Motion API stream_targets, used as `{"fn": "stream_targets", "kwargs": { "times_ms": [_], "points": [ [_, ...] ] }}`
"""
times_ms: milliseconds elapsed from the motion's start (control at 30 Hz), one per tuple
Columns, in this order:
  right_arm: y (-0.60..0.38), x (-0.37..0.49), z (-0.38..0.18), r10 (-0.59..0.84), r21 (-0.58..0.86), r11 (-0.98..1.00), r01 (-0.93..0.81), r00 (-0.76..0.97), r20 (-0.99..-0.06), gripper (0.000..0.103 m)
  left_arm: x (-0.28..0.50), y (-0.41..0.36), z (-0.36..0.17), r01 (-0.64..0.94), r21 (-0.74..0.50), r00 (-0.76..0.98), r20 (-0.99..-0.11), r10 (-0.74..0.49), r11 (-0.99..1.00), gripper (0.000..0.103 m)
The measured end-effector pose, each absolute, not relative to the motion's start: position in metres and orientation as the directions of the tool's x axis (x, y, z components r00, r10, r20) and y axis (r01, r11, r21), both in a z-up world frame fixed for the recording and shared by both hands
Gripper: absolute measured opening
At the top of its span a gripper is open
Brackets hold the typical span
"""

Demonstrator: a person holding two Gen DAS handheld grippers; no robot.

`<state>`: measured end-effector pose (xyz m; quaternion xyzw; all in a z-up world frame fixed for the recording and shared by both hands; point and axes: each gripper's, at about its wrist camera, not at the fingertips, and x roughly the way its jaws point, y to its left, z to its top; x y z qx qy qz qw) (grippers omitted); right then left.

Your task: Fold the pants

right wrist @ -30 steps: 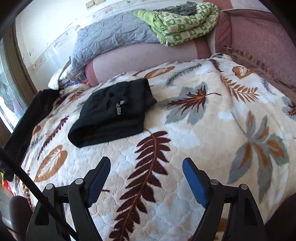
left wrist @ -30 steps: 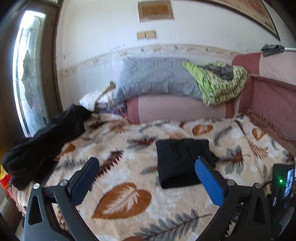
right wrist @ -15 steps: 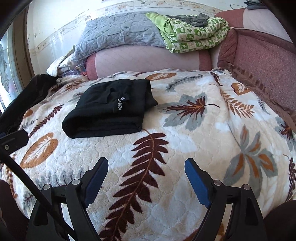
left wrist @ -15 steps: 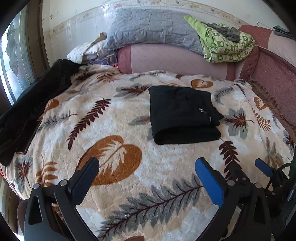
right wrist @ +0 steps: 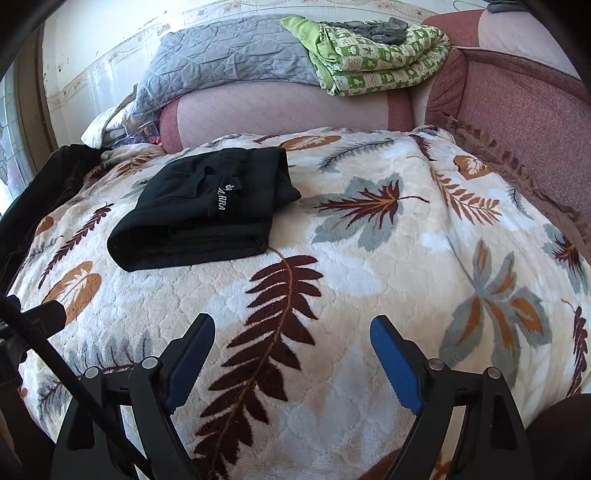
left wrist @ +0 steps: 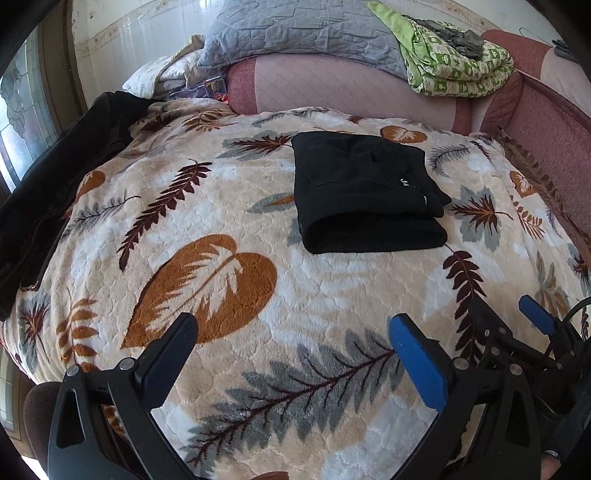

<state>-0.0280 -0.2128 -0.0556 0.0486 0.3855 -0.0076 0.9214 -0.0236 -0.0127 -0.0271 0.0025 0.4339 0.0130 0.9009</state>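
folded black pants lie on the leaf blanket, both claws wide and holding nothing

left wrist view: the left gripper stands wide, its two blue pads far apart with only blanket between them. the leaf-print blanket covers the whole bed, cream with brown, rust and grey leaves. the black pants lie folded into a thick rectangle at about one o'clock from the claw, well apart from it, the rounded fold facing the camera and small white lettering near their right edge. at five o'clock the right gripper shows in part at the frame edge, one blue tip visible. a dark garment is heaped along the blanket's left edge at nine to ten o'clock. at twelve o'clock a pink bolster runs along the head of the bed, with a grey quilt on top and a green patterned blanket folded at one o'clock.

right wrist view: the right gripper has its blue pads spread wide, nothing between them but a brown fern leaf on the blanket. the pants sit at about eleven o'clock from the claw, well apart, flat on the blanket, white lettering on top. a black cable crosses the lower left at eight o'clock. the bolster, quilt and green blanket lie at twelve o'clock; a pink cushioned side with a frilled edge is at two o'clock.
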Motion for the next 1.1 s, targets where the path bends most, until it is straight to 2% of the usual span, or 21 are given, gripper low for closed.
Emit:
{"fn": "stream_targets", "kwargs": {
  "times_ms": [333, 1100],
  "points": [
    [-0.214, -0.025, -0.06, 0.023, 0.076, 0.996, 0.046, 0.693, -0.721, 0.091, -0.018, -0.01, -0.04, -0.016, -0.01, 0.576, -0.818, 0.001, 1.0, 0.103],
    [-0.216, -0.021, -0.062, 0.015, 0.073, 0.996, 0.055, 0.691, -0.723, 0.092, -0.014, -0.009, -0.05, -0.015, -0.02, 0.558, -0.83, -0.009, 1.0, 0.103]
  ]
}}
